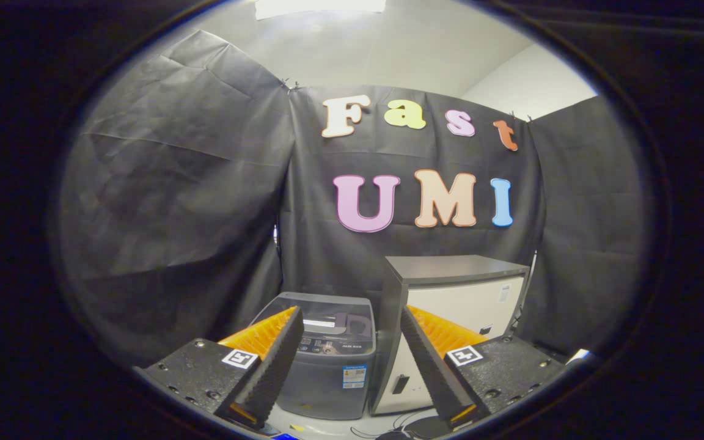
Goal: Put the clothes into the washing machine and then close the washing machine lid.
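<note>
Biggest thing here is the crinkled black cloth wall of the booth, hung in three panels: one on the left, one straight ahead, one on the right. Above it there's a pale ceiling with one bright light panel.

Next down in size, one tall boxy cabinet with a dark grey top and side and a cream-white front, looks like a small fridge, standing against the back wall. There's a small dark handle low on its front.

Right beside it, on its left and close to touching, sits one small grey top-loading washing machine. Its lid is down flat, with a control strip along the front edge and one sticker on the front panel. It's shorter than the cabinet.

Some thin dark cables lie on the pale floor in front of the cabinet.

The gripper has its two fingers spread wide, holding nothing, and the washer shows right between them, a good way beyond the tips. One square black-and-white marker sits on each finger base, so two total.
</note>
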The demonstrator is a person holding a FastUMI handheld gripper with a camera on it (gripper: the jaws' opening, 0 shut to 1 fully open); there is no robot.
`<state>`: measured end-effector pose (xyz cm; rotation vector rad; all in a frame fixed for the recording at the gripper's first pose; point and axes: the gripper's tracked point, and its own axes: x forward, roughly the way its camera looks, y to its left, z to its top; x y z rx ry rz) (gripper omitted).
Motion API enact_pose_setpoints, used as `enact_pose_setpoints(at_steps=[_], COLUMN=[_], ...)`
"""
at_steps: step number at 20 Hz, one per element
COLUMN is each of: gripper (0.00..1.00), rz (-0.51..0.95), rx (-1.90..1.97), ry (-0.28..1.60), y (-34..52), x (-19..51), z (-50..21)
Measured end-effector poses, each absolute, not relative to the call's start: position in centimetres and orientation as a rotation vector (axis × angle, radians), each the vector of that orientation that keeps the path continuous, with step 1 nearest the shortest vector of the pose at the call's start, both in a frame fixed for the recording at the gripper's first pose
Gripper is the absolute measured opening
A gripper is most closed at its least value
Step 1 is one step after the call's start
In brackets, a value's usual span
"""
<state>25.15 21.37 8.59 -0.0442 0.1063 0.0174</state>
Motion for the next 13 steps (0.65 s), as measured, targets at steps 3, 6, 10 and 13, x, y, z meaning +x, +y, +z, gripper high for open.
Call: enact_pose_setpoints(at_steps=[3, 6, 10, 13], gripper=[0.97, 0.97, 0.97, 0.97], rz=[0.004, 0.000, 0.019, 0.040], rx=[-0.018, -0.011, -0.013, -0.029], ry=[0.099, 0.085, 0.095, 0.096], y=[20.3, 19.8, 20.0, 20.6], x=[25.0, 24.7, 24.4, 24.3], z=[8.6, 8.7, 8.0, 8.0])
